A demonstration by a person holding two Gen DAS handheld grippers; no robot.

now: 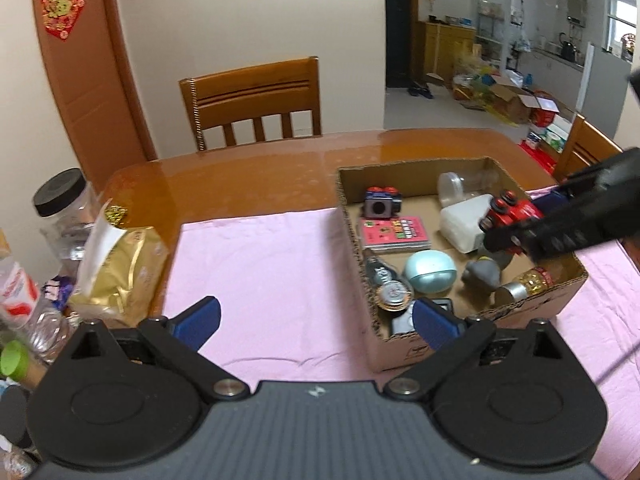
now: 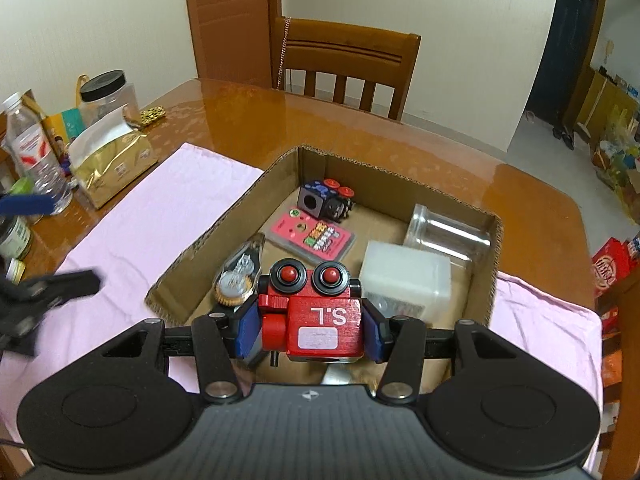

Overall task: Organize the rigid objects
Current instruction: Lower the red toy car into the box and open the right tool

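A shallow cardboard box (image 1: 532,312) (image 2: 280,172) sits on the pink cloth (image 1: 260,272) (image 2: 132,224). It holds several items: a dark cube toy (image 1: 382,206) (image 2: 324,200), a pink card (image 1: 394,232) (image 2: 312,236), a white container (image 1: 464,220) (image 2: 404,276), a clear jar (image 1: 456,186) (image 2: 448,232), a teal egg-shaped case (image 1: 430,272). My right gripper (image 2: 310,330) (image 1: 516,228) is shut on a red toy robot (image 2: 316,316) (image 1: 510,214) and holds it above the box. My left gripper (image 1: 316,320) is open and empty above the cloth, beside the box's near left corner.
A gold bag (image 1: 120,272) (image 2: 112,164), a black-lidded clear jar (image 1: 64,208) (image 2: 106,96) and a water bottle (image 2: 34,156) stand on the wooden table (image 1: 240,184) at the left. A wooden chair (image 1: 256,100) (image 2: 344,64) stands behind the table.
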